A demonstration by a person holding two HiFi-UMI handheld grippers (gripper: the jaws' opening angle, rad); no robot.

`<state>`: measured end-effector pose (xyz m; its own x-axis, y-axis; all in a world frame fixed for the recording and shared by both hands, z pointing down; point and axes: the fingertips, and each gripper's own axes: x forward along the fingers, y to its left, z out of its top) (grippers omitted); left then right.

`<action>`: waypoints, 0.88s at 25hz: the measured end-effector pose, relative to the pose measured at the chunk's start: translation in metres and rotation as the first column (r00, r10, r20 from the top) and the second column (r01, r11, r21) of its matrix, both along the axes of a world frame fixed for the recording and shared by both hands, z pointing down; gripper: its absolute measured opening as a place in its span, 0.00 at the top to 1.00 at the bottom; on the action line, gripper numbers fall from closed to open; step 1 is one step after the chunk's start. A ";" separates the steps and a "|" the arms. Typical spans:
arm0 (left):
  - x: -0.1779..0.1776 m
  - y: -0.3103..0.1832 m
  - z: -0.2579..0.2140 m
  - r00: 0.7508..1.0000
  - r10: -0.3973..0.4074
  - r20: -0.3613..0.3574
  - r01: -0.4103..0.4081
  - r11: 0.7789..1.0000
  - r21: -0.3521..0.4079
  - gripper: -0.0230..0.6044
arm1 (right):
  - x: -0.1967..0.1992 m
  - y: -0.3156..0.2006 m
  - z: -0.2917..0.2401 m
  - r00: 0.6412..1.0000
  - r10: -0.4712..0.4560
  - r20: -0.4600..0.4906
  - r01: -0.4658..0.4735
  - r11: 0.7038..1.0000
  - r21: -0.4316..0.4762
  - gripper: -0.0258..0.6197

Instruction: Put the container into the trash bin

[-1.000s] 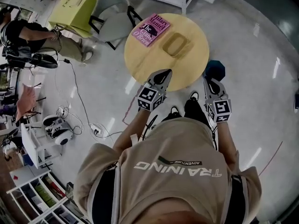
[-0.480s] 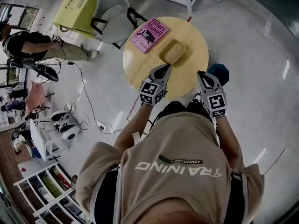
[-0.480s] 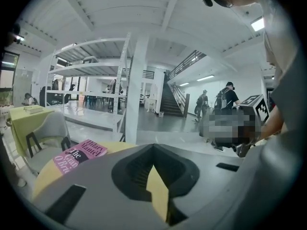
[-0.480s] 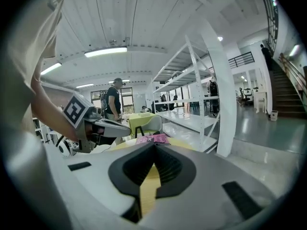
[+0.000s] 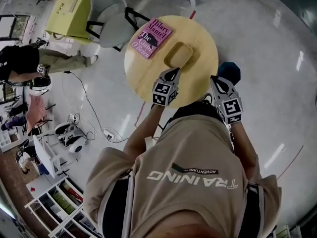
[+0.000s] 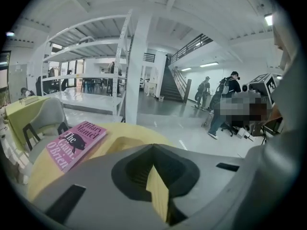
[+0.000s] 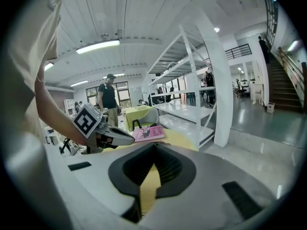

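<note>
Container on round worktop, left fingers just short of it.

Tan container (image 5: 179,54) lies open side up near the middle of the yellow round worktop (image 5: 198,83), a pink book (image 5: 154,37) just beside it on the far left. Left gripper (image 5: 174,72) points at the container's near end, tip just beside the rim (touching or not: cannot tell); in the left gripper view the container (image 6: 120,143) sits just ahead and a little left of the left gripper (image 6: 152,146), fingers together at the tips, worktop showing through the gap behind them. Right gripper (image 5: 217,81) hangs at the worktop's right edge, apart from the container, fingers likewise together (image 7: 154,144). Dark teal bin (image 5: 229,72) stands on the floor beside the worktop, near the right gripper.
</note>
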<state>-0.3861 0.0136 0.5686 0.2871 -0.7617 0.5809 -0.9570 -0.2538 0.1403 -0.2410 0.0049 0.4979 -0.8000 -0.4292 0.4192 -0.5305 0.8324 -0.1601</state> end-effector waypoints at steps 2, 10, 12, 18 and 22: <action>-0.002 -0.007 0.011 1.000 0.016 0.009 -0.016 1.000 -0.023 0.92 | -0.001 -0.002 0.005 1.000 0.002 -0.011 -0.002 1.000 -0.009 0.96; -0.001 -0.024 0.073 0.993 0.104 0.048 -0.093 0.977 -0.194 0.83 | -0.012 -0.019 0.018 0.999 0.006 -0.033 -0.008 0.999 -0.037 0.96; -0.003 -0.026 0.090 0.990 0.127 0.058 -0.110 0.964 -0.241 0.83 | -0.015 -0.024 0.021 0.999 0.002 -0.045 -0.004 0.999 -0.037 0.96; -0.005 -0.025 0.121 0.978 0.191 0.089 -0.153 0.934 -0.322 0.83 | -0.017 -0.031 0.018 0.996 -0.006 -0.088 0.005 1.000 -0.009 0.96; -0.002 -0.021 0.130 0.975 0.210 0.079 -0.170 0.920 -0.352 0.85 | -0.015 -0.030 0.021 0.995 0.008 -0.096 -0.011 1.000 -0.021 0.96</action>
<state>-0.3876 -0.0071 0.6986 0.3239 -0.4490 0.8327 -0.9102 -0.3881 0.1448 -0.2564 -0.0248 0.5187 -0.7517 -0.4266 0.5029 -0.5521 0.8242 -0.1261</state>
